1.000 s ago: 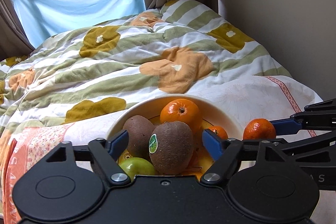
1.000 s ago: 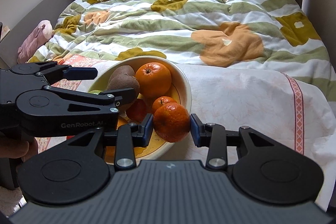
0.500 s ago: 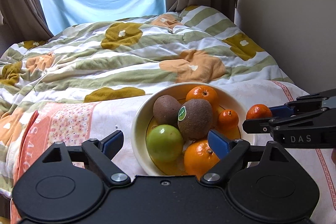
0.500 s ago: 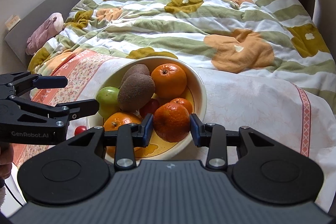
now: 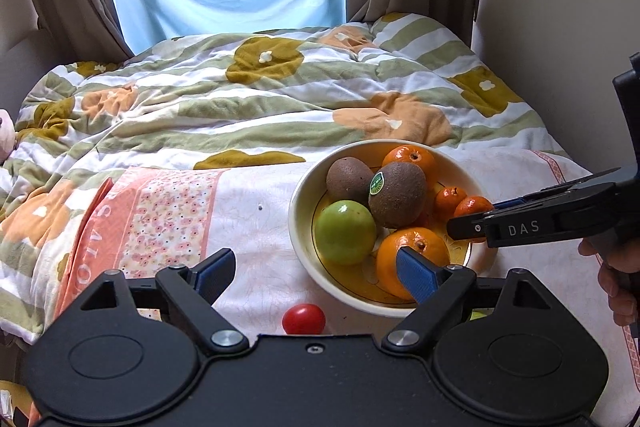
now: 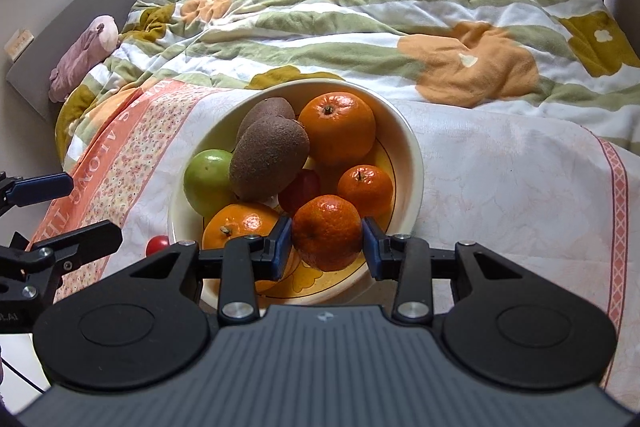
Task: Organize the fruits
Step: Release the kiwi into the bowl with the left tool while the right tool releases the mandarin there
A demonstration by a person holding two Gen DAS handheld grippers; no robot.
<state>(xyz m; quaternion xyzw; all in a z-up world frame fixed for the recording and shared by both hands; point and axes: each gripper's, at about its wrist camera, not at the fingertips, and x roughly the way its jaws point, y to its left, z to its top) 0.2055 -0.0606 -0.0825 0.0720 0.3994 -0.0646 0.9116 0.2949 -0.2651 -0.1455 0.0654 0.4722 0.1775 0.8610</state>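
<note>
A cream bowl (image 5: 298, 203) (image 6: 416, 163) sits on the cloth-covered bed, holding two kiwis (image 5: 396, 195), a green apple (image 5: 346, 237), oranges (image 5: 412, 253) and a small mandarin (image 5: 450, 201). My right gripper (image 6: 326, 247) is shut on a mandarin (image 6: 326, 229), which hangs just above the bowl's near inside edge. In the left wrist view the right gripper (image 5: 472, 223) reaches in from the right over the bowl. My left gripper (image 5: 316, 273) is open and holds nothing, left of the bowl. A red cherry tomato (image 5: 303, 319) (image 6: 158, 245) lies on the cloth close under it.
A white and pink printed cloth (image 5: 168, 211) covers the near end of the bed, with a striped flowered duvet (image 5: 248, 107) behind it. A pink plush toy (image 6: 84, 59) lies at the far left. A wall stands on the right and curtains at the back.
My left gripper has pulled back and leftward from the bowl, so the kiwi is no longer between its fingers and the tomato shows. The right gripper has carried the mandarin in over the bowl.
</note>
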